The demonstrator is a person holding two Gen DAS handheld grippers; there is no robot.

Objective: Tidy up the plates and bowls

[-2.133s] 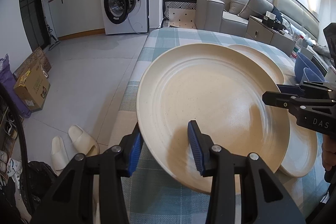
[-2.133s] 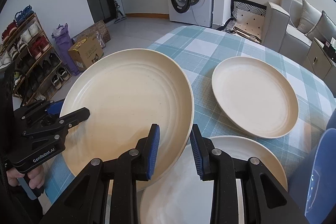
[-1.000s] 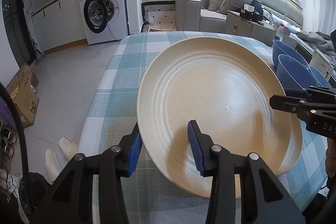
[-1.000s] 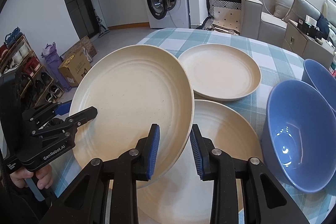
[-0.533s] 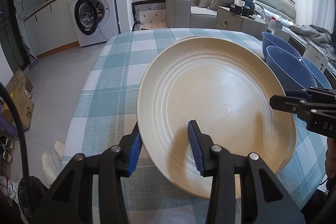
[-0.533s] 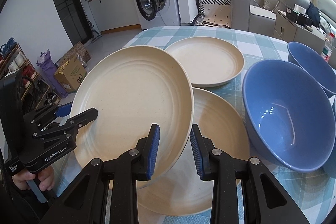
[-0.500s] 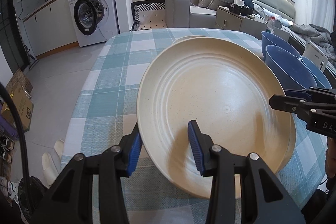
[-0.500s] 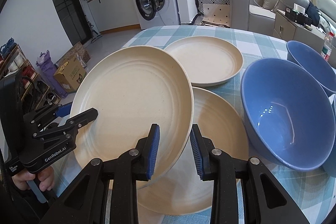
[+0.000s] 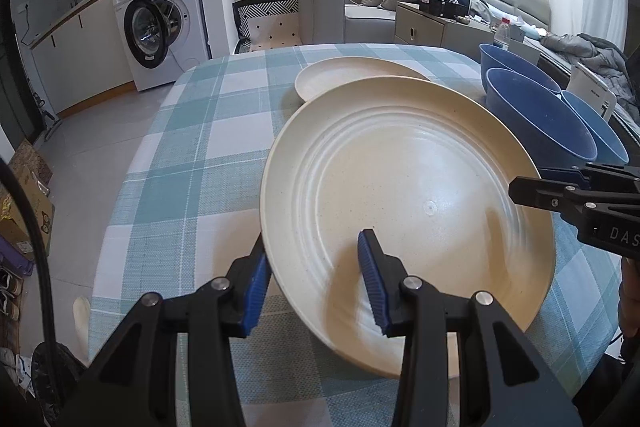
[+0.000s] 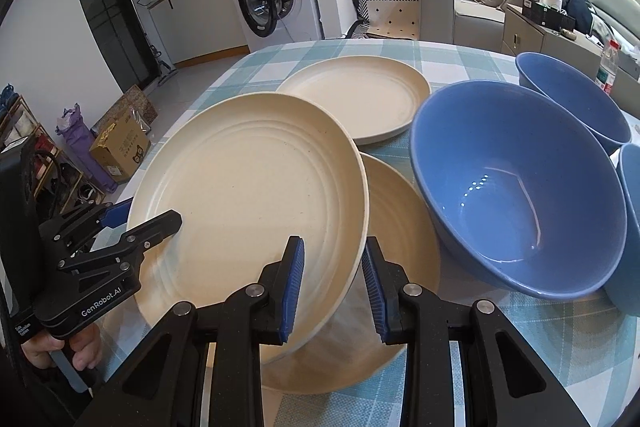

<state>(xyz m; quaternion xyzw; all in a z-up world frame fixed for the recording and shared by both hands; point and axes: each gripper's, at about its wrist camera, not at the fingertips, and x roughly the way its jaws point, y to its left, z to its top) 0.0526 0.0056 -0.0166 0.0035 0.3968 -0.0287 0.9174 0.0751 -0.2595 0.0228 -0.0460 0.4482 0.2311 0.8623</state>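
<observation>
Left wrist view: left gripper [image 9: 316, 273] clamped narrow on the near rim of the big cream plate [image 9: 404, 203], one blue pad under the rim, the other on the inner face. Plate lifted and tilted above the checked tablecloth [image 9: 200, 163]. Right gripper [image 9: 532, 187] pinching the far right rim. Second plate [image 9: 352, 75] flat on the cloth behind; blue bowls [image 9: 536, 115] to the right. Best to keep both grips matched in height, so the plate comes down level and not edge-first.

Right wrist view: right gripper [image 10: 332, 281] closed tight on the plate's [image 10: 248, 195] near rim, left gripper [image 10: 128, 223] on the opposite edge. Beneath and slightly to the right, a third plate [image 10: 400, 219] resting on the cloth, seemingly the one to stack onto. Large blue bowl [image 10: 516, 187] just beside that plate. Worth centring the held plate over the lower one before lowering, staying clear of the bowl's wall. Worth releasing only once rims nest; sliding likely on such smooth surfaces.
</observation>
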